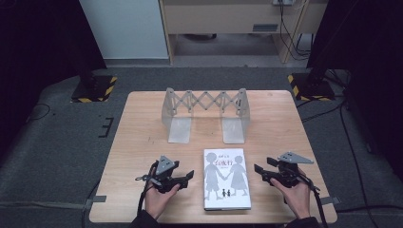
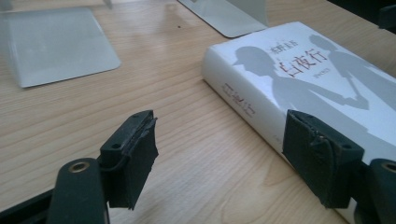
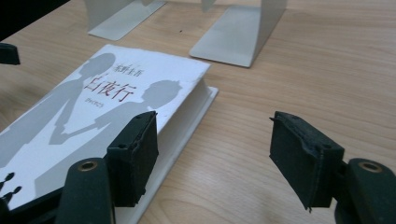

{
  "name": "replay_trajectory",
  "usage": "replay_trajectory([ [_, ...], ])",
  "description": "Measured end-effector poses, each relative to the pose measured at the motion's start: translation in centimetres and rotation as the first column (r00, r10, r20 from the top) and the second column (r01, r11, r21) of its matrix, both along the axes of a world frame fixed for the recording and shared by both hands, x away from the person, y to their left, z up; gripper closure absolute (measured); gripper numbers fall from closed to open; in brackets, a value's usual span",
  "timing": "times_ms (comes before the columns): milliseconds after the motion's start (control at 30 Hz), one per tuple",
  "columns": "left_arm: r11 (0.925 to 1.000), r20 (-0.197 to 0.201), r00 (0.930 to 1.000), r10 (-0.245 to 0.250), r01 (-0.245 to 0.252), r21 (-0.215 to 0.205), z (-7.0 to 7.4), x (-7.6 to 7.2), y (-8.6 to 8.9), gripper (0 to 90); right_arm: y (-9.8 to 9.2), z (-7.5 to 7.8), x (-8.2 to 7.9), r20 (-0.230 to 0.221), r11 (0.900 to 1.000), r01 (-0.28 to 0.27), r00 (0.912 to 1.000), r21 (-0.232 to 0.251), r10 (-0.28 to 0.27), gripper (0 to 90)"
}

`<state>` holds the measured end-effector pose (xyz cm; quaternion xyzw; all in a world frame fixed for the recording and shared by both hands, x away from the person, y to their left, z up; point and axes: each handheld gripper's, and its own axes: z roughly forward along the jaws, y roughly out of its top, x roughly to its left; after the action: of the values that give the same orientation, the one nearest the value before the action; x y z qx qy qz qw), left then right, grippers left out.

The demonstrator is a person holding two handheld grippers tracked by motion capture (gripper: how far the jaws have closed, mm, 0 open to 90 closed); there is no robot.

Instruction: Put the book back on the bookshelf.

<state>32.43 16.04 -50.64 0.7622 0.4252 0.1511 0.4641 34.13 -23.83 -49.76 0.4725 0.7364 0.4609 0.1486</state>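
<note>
A thick white book (image 1: 226, 178) lies flat on the wooden table (image 1: 138, 123), cover up, with grey silhouettes and red characters on it. Its spine (image 2: 243, 100) faces my left gripper. My left gripper (image 1: 185, 178) rests just left of the book, open, nothing between its fingers (image 2: 133, 154). My right gripper (image 1: 260, 172) sits just right of the book, open and empty too. In the right gripper view the book (image 3: 93, 107) lies beside the left finger (image 3: 135, 156). An expandable metal bookend rack (image 1: 206, 111) stands behind the book.
The rack's two flat base plates (image 1: 179, 129) (image 1: 234, 129) lie on the table pointing toward the book. Beyond the table, two black stands with yellow-black striped bases (image 1: 95, 88) (image 1: 311, 85) sit on the grey floor, with cables (image 1: 351, 142) trailing at the right.
</note>
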Motion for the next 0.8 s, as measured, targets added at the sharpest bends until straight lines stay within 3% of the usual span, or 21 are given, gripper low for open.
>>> replay_trajectory([
  [567, 0.9932, -0.047, 0.9921, -0.116, 0.116, -0.003, -0.9, -0.8, -3.9, 27.3, 2.9, -1.6, -0.1, -0.079, 0.995, -0.095, 0.9922, 0.032, 0.097, 33.3],
  [800, 0.9894, -0.056, 0.9878, -0.145, 0.145, -0.004, -1.2, -0.8, -4.7, 26.7, 3.6, -2.2, -0.1, -0.114, 0.991, -0.107, 0.9866, 0.086, 0.117, 33.0],
])
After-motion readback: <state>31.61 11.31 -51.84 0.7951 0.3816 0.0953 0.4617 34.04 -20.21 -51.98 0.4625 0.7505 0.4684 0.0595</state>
